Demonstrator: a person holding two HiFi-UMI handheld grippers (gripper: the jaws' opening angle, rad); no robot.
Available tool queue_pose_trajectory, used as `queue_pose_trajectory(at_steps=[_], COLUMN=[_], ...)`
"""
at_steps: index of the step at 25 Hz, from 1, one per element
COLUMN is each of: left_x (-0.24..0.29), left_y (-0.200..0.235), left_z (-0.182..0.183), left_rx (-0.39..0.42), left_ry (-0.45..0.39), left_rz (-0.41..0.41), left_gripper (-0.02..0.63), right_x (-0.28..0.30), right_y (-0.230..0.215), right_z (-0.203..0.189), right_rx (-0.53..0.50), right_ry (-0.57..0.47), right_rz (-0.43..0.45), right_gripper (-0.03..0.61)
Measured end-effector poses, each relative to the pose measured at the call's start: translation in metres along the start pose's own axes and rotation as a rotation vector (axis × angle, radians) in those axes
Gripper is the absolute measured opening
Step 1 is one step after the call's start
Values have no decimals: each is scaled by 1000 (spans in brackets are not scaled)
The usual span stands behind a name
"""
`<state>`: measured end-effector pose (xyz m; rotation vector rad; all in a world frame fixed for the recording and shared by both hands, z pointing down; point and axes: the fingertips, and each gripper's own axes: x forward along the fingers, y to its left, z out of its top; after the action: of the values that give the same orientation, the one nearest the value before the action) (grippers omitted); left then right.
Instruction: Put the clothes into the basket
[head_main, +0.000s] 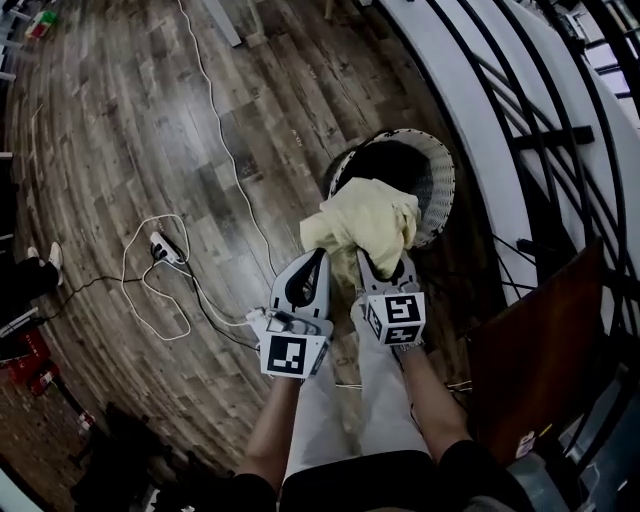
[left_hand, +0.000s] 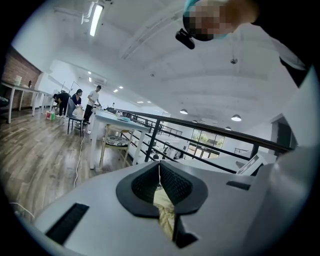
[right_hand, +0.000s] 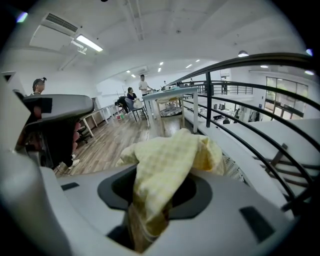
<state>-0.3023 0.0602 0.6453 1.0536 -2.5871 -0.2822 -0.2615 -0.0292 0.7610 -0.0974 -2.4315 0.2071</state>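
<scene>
Close in, the left gripper has its fingers pinched together on a thin fold of the yellow checked cloth. At its three o'clock, the right gripper has its fingers clamped on a thicker bunch. The cloth hangs bundled ahead of both, overlapping the near edge of the woven basket at one o'clock. Out at nine o'clock, a white cable lies on the wooden floor.

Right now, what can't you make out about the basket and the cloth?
Inside of the basket: head view, dark, its near side covered by the yellow cloth.
Kind of garment: every view, the cloth is bunched up.
Basket in the left gripper view: not seen, the left tool fills the lower picture with its body.
</scene>
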Motion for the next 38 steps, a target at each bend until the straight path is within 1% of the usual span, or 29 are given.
queue_pose_trajectory(at_steps=[6, 10, 14, 17, 21, 26, 30, 32, 35, 38], left_x=[6, 8, 11, 16, 22, 28, 27, 27, 29, 29], left_y=[5, 6, 11, 12, 17, 22, 23, 23, 22, 21], left_z=[-28, -40, -45, -49, -56, -58, -60, -60, -55, -62], left_rx=[-16, -19, -15, -22, -23, -17, -17, -21, -34, -38], left_ry=[43, 54, 52, 47, 76, 73, 86, 81, 34, 45], left_rz=[7, 3, -3, -2, 2, 1, 1, 0, -10, -16], left_gripper=[14, 14, 14, 14, 14, 14, 14, 14, 14, 14], right_x=[23, 40, 59, 69, 85, 102, 115, 121, 129, 137], right_y=[-11, -17, -16, -15, -14, -19, -27, -30, -31, -36], right_z=[-29, -54, -71, -80, -94, -121, -132, -138, -147, -163], right_rx=[-7, 7, 21, 5, -12, 21, 43, 38, 20, 21], right_ry=[55, 106, 147, 179, 225, 295, 341, 368, 399, 439], right_rz=[3, 0, 9, 15, 20, 8, -4, -2, -1, -6], right_gripper=[163, 163, 164, 164, 166, 169, 173, 175, 177, 181])
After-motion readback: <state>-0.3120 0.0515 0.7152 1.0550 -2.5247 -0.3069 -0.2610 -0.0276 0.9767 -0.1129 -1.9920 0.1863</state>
